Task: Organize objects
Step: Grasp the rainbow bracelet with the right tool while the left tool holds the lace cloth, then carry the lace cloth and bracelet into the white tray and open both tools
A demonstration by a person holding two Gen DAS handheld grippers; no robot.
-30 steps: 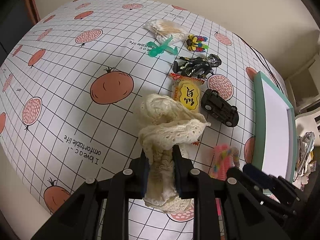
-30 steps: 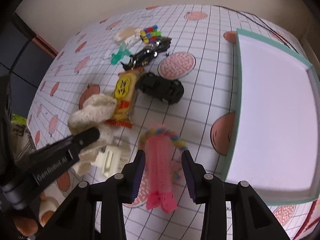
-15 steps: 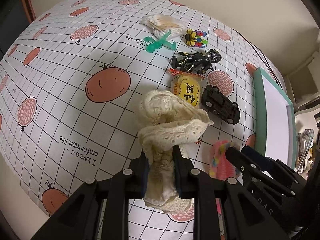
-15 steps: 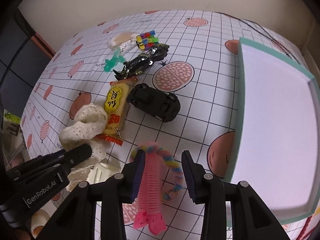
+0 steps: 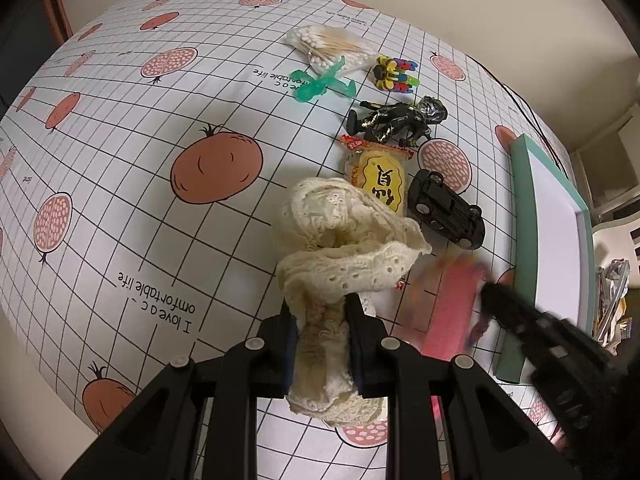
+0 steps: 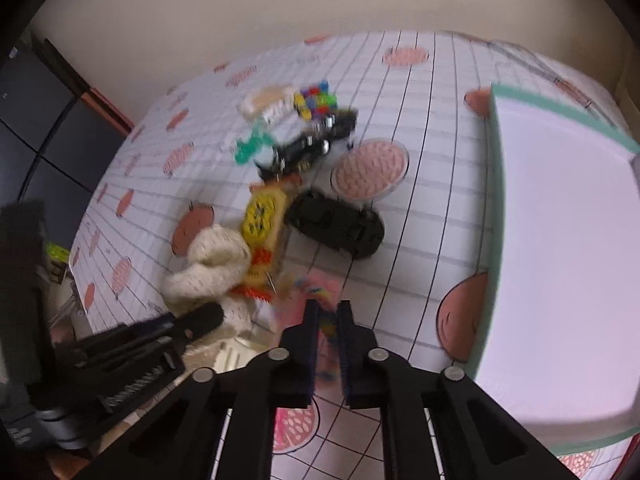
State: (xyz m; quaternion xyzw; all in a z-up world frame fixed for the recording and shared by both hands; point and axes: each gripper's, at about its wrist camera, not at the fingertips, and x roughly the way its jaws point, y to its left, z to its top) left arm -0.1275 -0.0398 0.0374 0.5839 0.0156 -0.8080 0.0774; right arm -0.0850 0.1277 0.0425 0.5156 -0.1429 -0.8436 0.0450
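Cream lace cloth [image 5: 336, 240], bunched in L claw [image 5: 322, 344]

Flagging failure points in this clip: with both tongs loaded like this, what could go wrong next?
1. The cream lace cloth bulges past the left tongs and overlaps the yellow snack packet; lifting may drag the packet.
2. The right tongs pinch only part of the blurred pink hair tie; it may slip before reaching the white tray.

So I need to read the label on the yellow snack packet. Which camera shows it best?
The left wrist view: the yellow snack packet is sharp there, its printed character legible, though cream lace cloth overlaps its near end. The right wrist view shows it motion-blurred, unreadable.
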